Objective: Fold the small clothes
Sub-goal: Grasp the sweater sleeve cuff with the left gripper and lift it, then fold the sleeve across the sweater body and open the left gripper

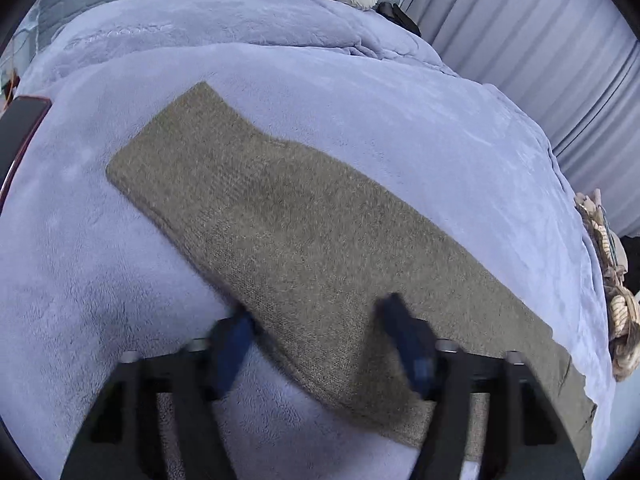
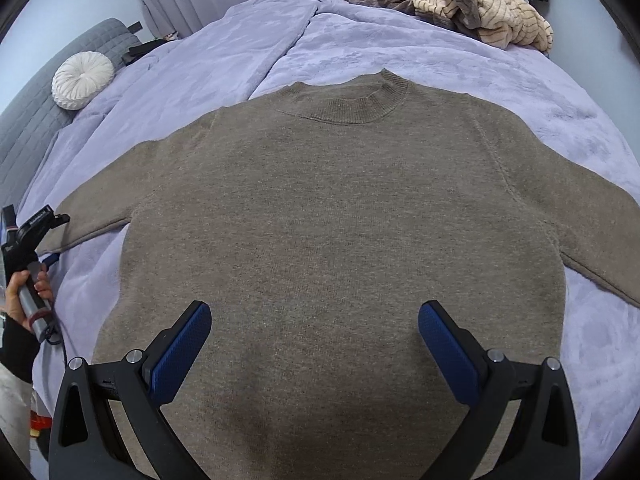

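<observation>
Blue-padded left gripper (image 1: 316,344) straddles the brown knitted sweater's (image 2: 328,216) left sleeve (image 1: 256,216), jaws part-open, unpinched; right gripper (image 2: 315,346) wide, empty. Sweater flat on lilac blanket (image 1: 400,120). Next: pinch, fold inward.

Lilac fleece blanket (image 2: 440,60) — round white cushion (image 2: 82,80), grey quilted headboard (image 2: 28,120), pale curtains (image 1: 540,40)

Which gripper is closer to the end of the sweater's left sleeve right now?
Left. The left gripper sits right over that sleeve, its fingers straddling the fabric. The right gripper hangs over the lower body of the sweater, well away from it.
</observation>
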Motion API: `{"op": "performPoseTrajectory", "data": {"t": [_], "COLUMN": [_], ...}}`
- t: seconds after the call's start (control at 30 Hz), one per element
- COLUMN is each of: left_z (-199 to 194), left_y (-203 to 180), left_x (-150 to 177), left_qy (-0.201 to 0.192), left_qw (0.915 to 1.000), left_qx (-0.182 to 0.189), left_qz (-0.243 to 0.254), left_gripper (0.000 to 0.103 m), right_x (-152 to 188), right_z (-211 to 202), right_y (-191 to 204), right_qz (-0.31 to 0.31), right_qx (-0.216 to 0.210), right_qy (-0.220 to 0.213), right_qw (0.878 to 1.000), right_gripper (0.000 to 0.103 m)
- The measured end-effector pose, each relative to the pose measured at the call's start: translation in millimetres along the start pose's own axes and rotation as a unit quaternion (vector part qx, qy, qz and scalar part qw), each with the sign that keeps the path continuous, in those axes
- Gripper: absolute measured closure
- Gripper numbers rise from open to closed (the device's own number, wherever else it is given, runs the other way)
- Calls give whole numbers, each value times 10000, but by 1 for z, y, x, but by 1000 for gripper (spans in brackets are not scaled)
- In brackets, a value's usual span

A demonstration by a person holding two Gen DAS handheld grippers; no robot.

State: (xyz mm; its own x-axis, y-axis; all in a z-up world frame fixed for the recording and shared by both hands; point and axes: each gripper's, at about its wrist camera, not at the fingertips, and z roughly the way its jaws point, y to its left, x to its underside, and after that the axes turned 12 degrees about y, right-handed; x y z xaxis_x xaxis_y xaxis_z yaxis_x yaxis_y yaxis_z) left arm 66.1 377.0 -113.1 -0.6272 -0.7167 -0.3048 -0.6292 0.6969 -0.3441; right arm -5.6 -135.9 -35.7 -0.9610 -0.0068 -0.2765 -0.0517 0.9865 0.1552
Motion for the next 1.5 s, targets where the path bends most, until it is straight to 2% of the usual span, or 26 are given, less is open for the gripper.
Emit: {"op": "performPoseTrajectory", "data": {"t": [0.03,0.07,0.13,0.23,0.33,0.4,0.5,0.6,0.67,0.77,0.83,0.87,0.9,0.93,1.0,1.07,1.13,1.2,1.27,1.33,1.4,1.43,1.5], "left_z": [-1,-4,-19,-48,-77,-90,-93,-78,-60,-32,-16,-12,-10,-12,-27,-50,-65,-73,-67,-48,-22,-10,12], "left_y": [-3,-6,-17,-57,-117,-164,-241,-314,-349,-380,-386,-385,-381,-375,-361,-343,-326,-304,-279,-257,-233,-224,-212], "left_x": [-2,-2,1,11,35,52,91,149,188,245,270,278,283,284,281,267,244,210,175,146,122,115,109], "left_qy": [14,0,-233,-486,-599,-551,-365,-51,205,546,643,650,671,664,327,-103,-359,-540,-597,-324,214,426,851], "left_qw": [9998,9989,9966,9882,9709,9569,9329,9081,8916,8703,8620,8602,8589,8586,8635,8654,8742,8919,9140,9339,9500,9549,9561], "left_qx": [203,462,707,1004,1410,1711,1969,1936,1845,1492,1176,1021,934,930,945,993,967,843,520,208,213,211,253], "left_qz": [70,125,345,1049,1839,2282,2994,3712,4131,4661,4889,4953,4991,4998,4944,4910,4745,4409,3979,3555,3108,2932,2792], "left_gripper": [93,93,93,93,93,93,93,93,93,93,91,88,68,37,12,12,12,12,12,12,12,12,12], "right_x": [-1,-1,-1,0,1,3,7,12,15,21,24,25,27,27,25,19,6,-10,-29,-45,-62,-73,-93], "right_z": [0,-1,-3,-8,-14,-18,-25,-29,-32,-34,-33,-32,-30,-29,-26,-22,-21,-19,-13,-5,9,19,38], "right_y": [-1,-1,-4,-11,-21,-31,-52,-77,-98,-127,-146,-154,-162,-167,-174,-168,-150,-120,-73,-32,6,23,44], "right_qz": [-9,-16,-16,37,119,221,443,697,904,1182,1355,1421,1493,1545,1568,1410,1015,383,-525,-1185,-1699,-1862,-1998], "right_qx": [-19,-40,-104,-244,-437,-544,-686,-713,-748,-735,-723,-732,-753,-789,-915,-874,-692,-390,183,677,1105,1332,1648], "right_qy": [3,-2,-51,-176,-304,-399,-510,-555,-566,-582,-551,-544,-535,-529,-514,-487,-572,-581,-575,-742,-905,-961,-995], "right_qw": [10000,10000,9999,9995,9985,9975,9954,9935,9915,9886,9866,9856,9845,9834,9820,9849,9908,9968,9968,9879,9751,9687,9607], "right_gripper": [0,0,0,0,0,0,0,0,0,0,0,0,0,0,0,0,0,0,0,0,0,1,9]}}
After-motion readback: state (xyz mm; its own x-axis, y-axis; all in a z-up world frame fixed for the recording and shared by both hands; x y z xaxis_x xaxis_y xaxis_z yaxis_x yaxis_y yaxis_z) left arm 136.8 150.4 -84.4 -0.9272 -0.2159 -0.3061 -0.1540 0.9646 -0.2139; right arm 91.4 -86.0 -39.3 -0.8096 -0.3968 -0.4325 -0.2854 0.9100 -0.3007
